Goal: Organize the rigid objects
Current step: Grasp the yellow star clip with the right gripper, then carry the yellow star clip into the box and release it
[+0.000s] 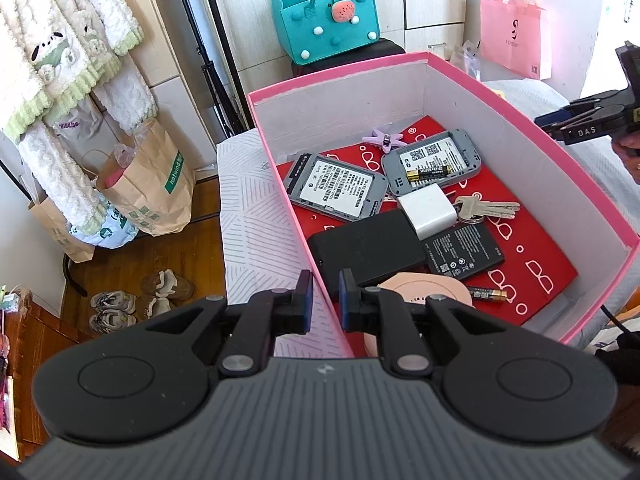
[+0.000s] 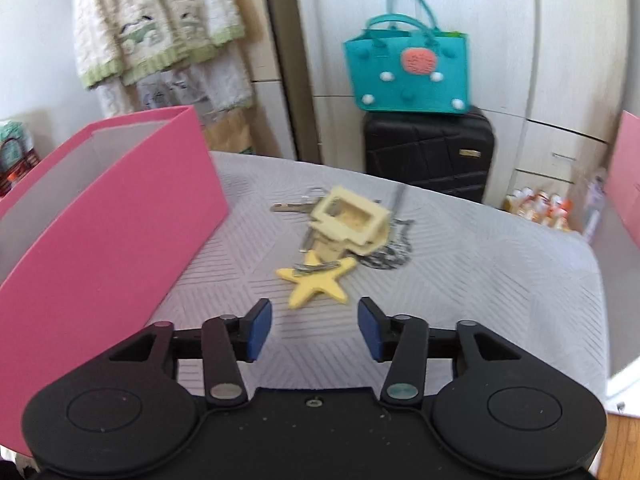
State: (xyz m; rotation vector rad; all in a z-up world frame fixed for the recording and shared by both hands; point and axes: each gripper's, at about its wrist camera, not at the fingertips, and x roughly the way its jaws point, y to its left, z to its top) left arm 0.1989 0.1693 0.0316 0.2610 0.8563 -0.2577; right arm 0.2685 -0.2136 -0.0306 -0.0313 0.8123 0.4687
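The pink box (image 1: 340, 74) stands on the patterned bed cover (image 1: 256, 216), and my left gripper (image 1: 326, 300) is shut on its near wall. Inside lie two grey devices (image 1: 336, 190), a white charger (image 1: 428, 210), keys (image 1: 486, 208), a black case (image 1: 366, 252), a flat black battery (image 1: 464, 250), loose batteries (image 1: 490, 294) and a purple star clip (image 1: 386, 140). My right gripper (image 2: 315, 326) hangs open and empty over the cover, just short of a yellow star (image 2: 316, 284). Behind the star lie a cream frame-shaped piece (image 2: 348, 220) and a key bunch (image 2: 292, 207). The pink box (image 2: 100, 232) is at its left.
A teal felt bag (image 2: 406, 76) sits on a black suitcase (image 2: 428, 156) beyond the bed. A pink shopping bag (image 1: 514, 36) hangs at the far right. Paper bags (image 1: 148, 184) and shoes (image 1: 116, 308) are on the wood floor at the left.
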